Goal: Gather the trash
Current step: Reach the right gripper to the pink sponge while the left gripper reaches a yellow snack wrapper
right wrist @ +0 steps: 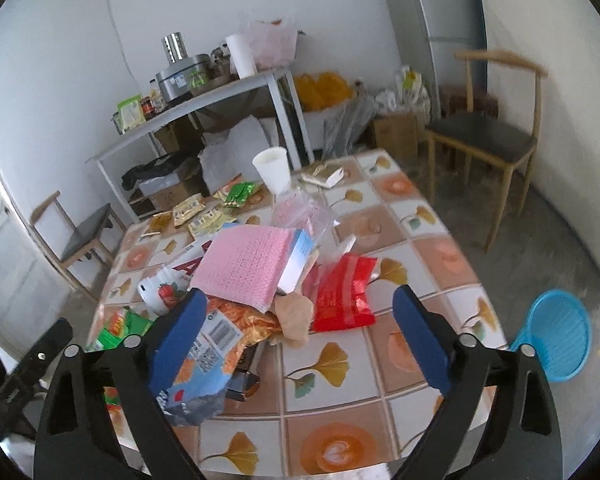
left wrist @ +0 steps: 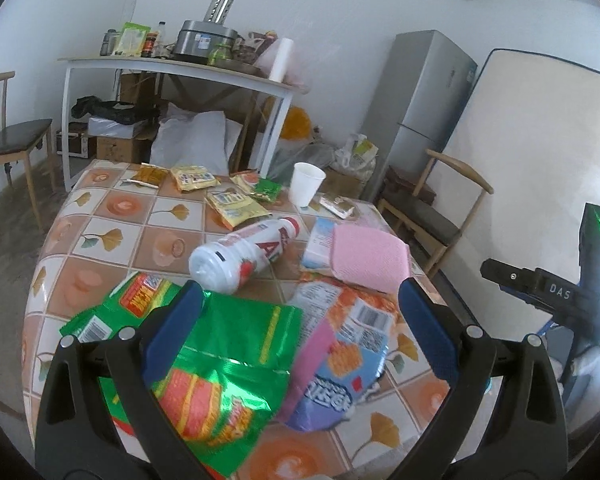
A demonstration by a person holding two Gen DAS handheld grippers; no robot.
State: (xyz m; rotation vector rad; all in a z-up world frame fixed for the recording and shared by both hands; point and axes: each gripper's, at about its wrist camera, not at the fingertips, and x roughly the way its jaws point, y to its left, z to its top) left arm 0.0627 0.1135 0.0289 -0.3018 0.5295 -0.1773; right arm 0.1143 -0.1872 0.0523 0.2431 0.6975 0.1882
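Left gripper (left wrist: 300,304): standing wide apart, nothing pinched, hanging over the near end of the table (left wrist: 100,216)
Green snack bag (left wrist: 224,364): lying crumpled between and under the blue left fingers (left wrist: 180,320), brushing the left one or just behind it, hard telling which
Orange and blue wrapper (left wrist: 352,332): lying just beside the green bag, reaching toward the other left finger, barcode facing up
White bottle (left wrist: 240,256): lying on its side just beyond the left fingertips, base pointing this way
Pink cloth (left wrist: 370,258): resting ahead of the left gripper, overlapping a pale blue box
Right gripper (right wrist: 300,312): gaping wide, gripping nothing
Red packet (right wrist: 342,292): lying flat between the right fingers (right wrist: 420,340), clear of both
Orange wrapper seen from the right: sitting under and against the inner right finger
Paper cup (left wrist: 306,188): standing upright at the far end, among small yellow sachets (left wrist: 236,204)
Blue basket (right wrist: 556,336): sitting on the floor, well apart from the table edge
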